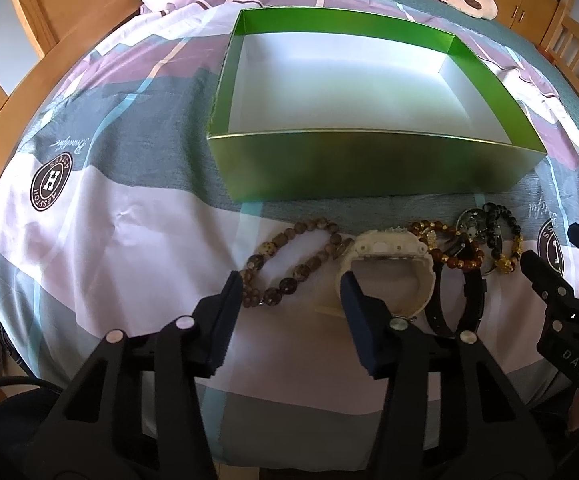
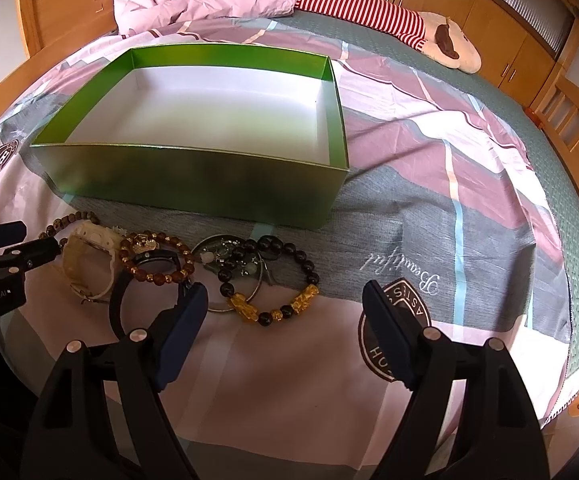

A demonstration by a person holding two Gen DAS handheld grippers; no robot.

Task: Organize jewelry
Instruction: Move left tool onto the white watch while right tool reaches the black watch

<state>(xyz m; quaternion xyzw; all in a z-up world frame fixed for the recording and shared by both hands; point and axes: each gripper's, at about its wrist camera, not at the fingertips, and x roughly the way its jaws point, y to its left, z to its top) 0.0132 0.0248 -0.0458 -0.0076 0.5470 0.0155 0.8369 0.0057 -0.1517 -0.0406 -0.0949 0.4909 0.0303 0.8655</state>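
both grippers hover low over the near edge of the bed with their fingers spread apart and nothing between them. left gripper [image 1: 291, 280] points at the left end of the jewelry row; one pad sits just beside the brown stone bead bracelet [image 1: 289, 266], the other overlaps the open loop of the cream watch [image 1: 389, 268]. right gripper [image 2: 285, 300] frames the black and gold bead bracelet [image 2: 273, 284], which lies across a thin metal bangle [image 2: 229, 276].

between those, touching or overlapping, lie an amber bead bracelet [image 2: 157, 258] and a black watch [image 2: 129, 292]. all of it rests on the patterned bedsheet [image 1: 129, 240], just in front of the near wall of the open green box [image 1: 369, 164], whose white floor shows nothing inside.

judging by looks, the bead bracelets are light, limp and strung on cord, so they will sag and swing; pinching across two or three beads on a free arc should hold. polished beads may slip. the watches are stiffer; the strap beside the case looks the safest hold. the bangle is thin, flat on soft cloth and hard to get under. overlapped pieces may drag neighbours along.
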